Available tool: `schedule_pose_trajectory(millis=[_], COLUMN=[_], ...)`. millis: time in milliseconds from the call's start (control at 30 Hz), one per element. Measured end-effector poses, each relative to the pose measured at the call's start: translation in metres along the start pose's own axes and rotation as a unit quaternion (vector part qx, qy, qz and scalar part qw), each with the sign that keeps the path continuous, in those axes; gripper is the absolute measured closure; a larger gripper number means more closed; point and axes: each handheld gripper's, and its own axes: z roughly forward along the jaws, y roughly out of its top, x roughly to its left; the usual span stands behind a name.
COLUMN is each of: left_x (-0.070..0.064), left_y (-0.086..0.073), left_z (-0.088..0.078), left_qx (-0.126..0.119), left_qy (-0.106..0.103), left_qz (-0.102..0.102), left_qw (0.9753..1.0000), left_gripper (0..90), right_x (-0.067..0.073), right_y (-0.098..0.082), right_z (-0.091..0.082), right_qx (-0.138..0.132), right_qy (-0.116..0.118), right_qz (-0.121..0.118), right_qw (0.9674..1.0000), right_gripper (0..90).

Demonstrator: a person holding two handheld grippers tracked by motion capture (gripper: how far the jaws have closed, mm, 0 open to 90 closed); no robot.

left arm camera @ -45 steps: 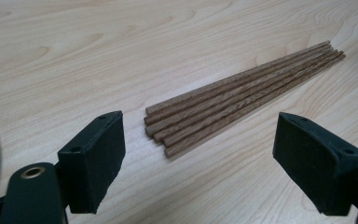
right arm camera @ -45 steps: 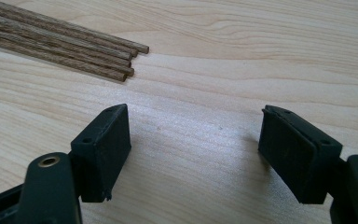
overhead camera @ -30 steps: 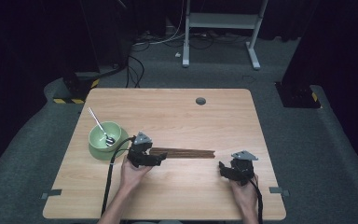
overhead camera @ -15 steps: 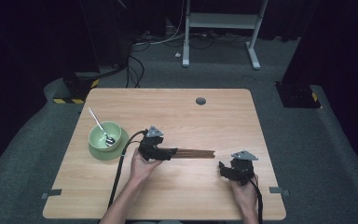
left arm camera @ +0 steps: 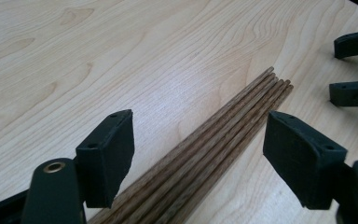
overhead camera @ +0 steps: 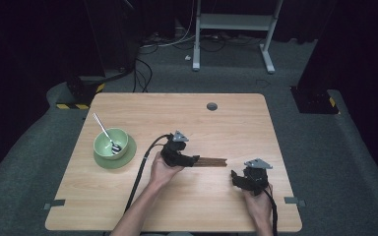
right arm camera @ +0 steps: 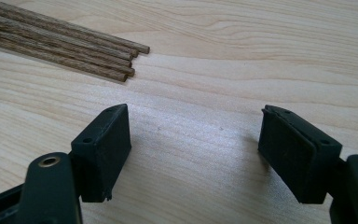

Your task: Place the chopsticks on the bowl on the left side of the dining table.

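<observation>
Bundle of thin dark-brown wooden sticks (left arm camera: 214,144): flat on pale wooden table (overhead camera: 128,206), between left gripper (left arm camera: 198,161) jaws, just been closing, not yet pressing. Right gripper (right arm camera: 193,156): jaws apart, nearby.

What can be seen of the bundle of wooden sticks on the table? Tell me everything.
The wooden sticks are thin, round, dark brown rods with visible grain, about five or six of them, lying flat and side by side in a tight row on the light wooden table. Their cut ends line up almost evenly. The left gripper straddles the row, its jaws just closing, one pad at the row's edge; contact is unclear. The right gripper sits apart.
</observation>
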Motion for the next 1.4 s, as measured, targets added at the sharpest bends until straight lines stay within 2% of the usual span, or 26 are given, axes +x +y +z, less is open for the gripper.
schedule_pose_trajectory(millis=[167,400,800,1000,1400], left_x=[-0.002,0.002,-0.002,0.002,0.004], left_y=[0.003,0.004,0.005,0.005,0.003], left_z=[0.015,0.029,0.049,0.051,0.052], left_qx=[0.015,0.025,0.041,0.04,0.042], left_qy=[0.013,0.024,0.051,0.053,0.053], left_qz=[0.007,-0.006,0.009,0.0,0.0], left_qw=[0.9998,0.9994,0.9978,0.9978,0.9977], left_gripper=[27.7,31.4,34.0,34.8,34.4], right_x=[0.0,0.0,0.0,0.0,0.0], right_y=[0.0,0.0,0.0,0.0,0.0], right_z=[0.0,0.0,0.0,0.0,0.0], right_qx=[0.0,0.0,0.0,0.0,0.0], right_qy=[0.0,0.0,0.0,0.0,0.0], right_qz=[0.0,0.001,0.001,0.001,0.001], right_qw=[1.0,1.0,1.0,1.0,1.0], right_gripper=[24.7,24.7,24.7,24.7,24.7])
